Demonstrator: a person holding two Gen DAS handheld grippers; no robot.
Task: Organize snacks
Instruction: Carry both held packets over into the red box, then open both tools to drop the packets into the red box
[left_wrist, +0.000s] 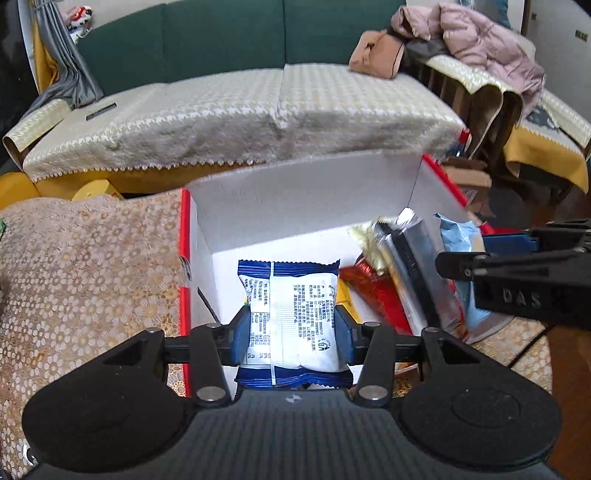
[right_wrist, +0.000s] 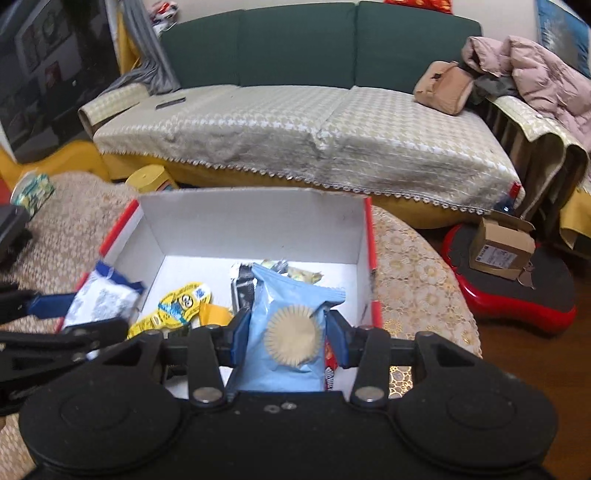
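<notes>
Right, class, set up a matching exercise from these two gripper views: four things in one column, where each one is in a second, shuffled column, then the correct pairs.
Things:
1. white and navy packet
2. light blue packet
3. Minion packet
4. brown cardboard box

Places:
A. lying on the floor of the white box
B. on the red stand beside the table
C. between the left gripper fingers
D. between the right gripper fingers

Pairs: 1-C, 2-D, 3-A, 4-B

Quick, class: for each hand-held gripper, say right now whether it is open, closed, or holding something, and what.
Left hand-held gripper: closed on the white and dark blue snack packet.
Right hand-held gripper: closed on the light blue cupcake snack packet.
</notes>
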